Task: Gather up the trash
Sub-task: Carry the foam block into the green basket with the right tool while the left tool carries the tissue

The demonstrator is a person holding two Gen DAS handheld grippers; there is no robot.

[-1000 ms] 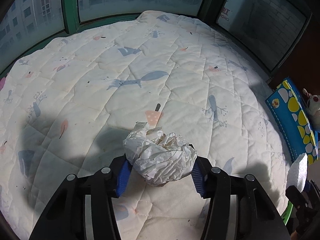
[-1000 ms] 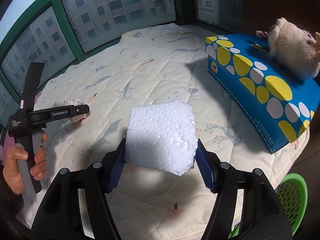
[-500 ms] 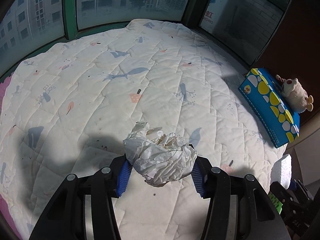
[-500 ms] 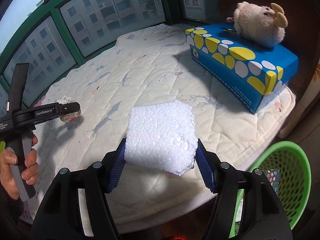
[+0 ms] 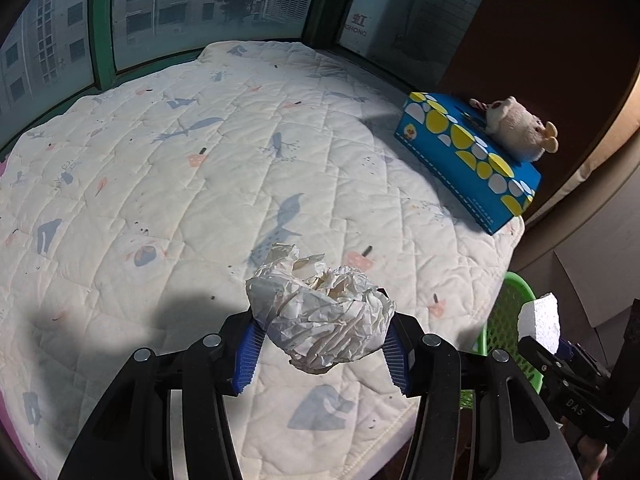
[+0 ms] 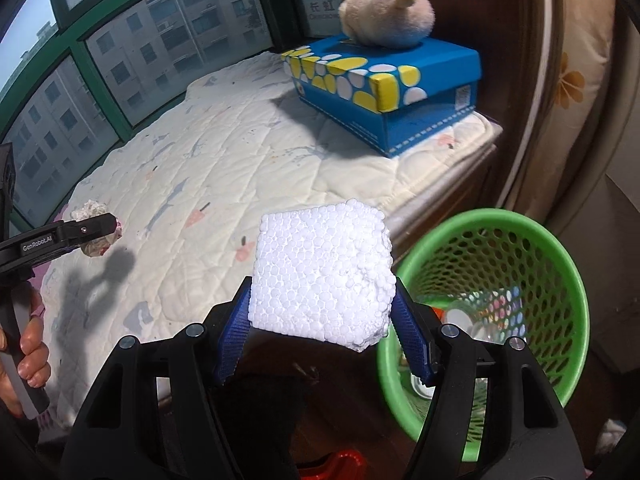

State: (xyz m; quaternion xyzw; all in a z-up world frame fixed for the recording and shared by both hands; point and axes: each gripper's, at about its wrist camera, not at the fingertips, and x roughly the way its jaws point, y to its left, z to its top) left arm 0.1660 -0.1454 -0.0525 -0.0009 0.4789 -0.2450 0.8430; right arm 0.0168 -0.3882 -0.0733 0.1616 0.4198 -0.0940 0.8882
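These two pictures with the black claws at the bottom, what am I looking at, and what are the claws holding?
No robot here: a person holds a hand tool with two fingers in each hand, and a wide-angle camera on each tool looks along its fingers. One picture comes from the left gripper, which is clamped on a crumpled paper ball. The other comes from the right gripper, clamped on a white foam block. Below lies a quilted mat by a window. On it stands a blue box with a plush toy on top. Beside the mat stands a green basket with some rubbish inside.
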